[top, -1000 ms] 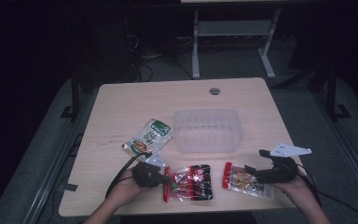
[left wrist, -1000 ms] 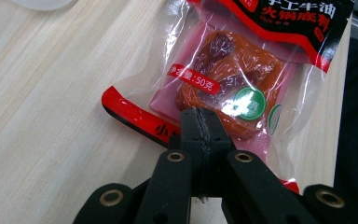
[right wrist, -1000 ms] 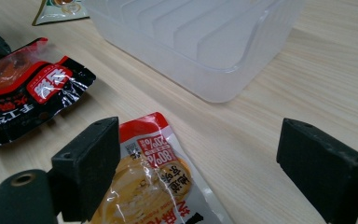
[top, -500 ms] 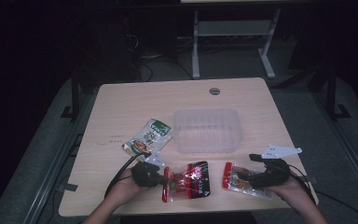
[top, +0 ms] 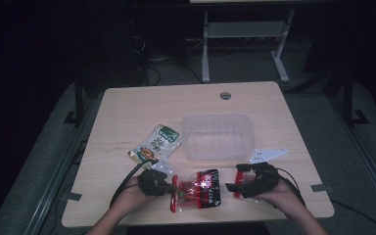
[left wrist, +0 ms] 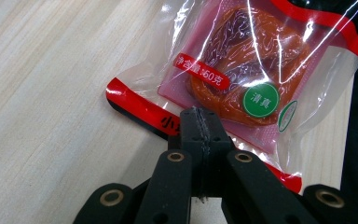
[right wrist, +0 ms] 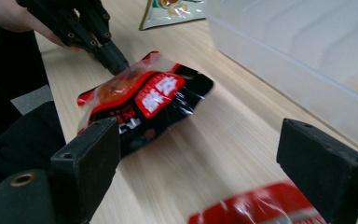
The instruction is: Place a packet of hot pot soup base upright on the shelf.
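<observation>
Dark floor is surrounding the pale wooden surface (top: 127, 112) where I am working with a claw in each hand. I am pinching my left claw (left wrist: 200, 122) fully closed on the edge of a red and black clear-windowed plastic snack packet (top: 197, 188), which is lying flat near the front edge. I am holding my right claw (right wrist: 200, 154) with jaws spread wide, gripping nothing, just above a second red plastic packet (right wrist: 261, 207) beside the first. A clear plastic tub (top: 218, 136) is sitting behind both packets, and a green and white pouch (top: 155, 145) is lying to its left.
</observation>
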Tool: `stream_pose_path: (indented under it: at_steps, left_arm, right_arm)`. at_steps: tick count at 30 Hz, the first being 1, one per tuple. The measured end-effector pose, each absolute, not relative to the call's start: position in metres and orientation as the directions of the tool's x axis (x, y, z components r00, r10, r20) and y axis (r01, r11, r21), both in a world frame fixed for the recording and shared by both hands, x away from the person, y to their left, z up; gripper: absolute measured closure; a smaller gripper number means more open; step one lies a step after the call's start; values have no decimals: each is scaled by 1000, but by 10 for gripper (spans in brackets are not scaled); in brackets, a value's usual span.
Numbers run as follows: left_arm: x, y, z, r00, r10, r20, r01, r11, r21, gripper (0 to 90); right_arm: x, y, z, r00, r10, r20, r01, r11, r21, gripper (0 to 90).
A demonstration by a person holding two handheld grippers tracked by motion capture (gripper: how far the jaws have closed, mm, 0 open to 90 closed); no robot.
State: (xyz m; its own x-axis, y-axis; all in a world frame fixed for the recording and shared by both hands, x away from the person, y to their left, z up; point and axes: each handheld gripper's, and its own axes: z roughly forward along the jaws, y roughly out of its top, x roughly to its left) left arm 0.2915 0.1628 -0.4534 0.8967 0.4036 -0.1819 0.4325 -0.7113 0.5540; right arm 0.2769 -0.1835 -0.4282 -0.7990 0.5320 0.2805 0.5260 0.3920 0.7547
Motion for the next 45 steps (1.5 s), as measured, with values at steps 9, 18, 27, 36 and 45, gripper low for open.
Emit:
stream_pose_path:
  at_steps: [9,18,27,36,45]
  left_arm:
    - [291,163,-454,891,412,-189,443,-701,559,898]
    - [291,163,-454,893,409,-188,439,-701,562,898]
    - [290,160,-455,889,415,-193,447,-692,567,898]
    - [290,160,-455,888,418,-193,449,-691,567,898]
    - [291,161,-455,885,420,-203,456,-686,567,899]
  right_arm:
    - [281,-145,-439,-814,494,305,537,442,719,131]
    - [281,-131,-451,-798,472,375,583,445,680,138]
    - [278,-124,-447,-816,452,360,555,438,707,302]
    - [282,-121,-439,-839,433,330,515,435,738,586]
    - [285,-113,-435,-877,369,308,462,472,751,822]
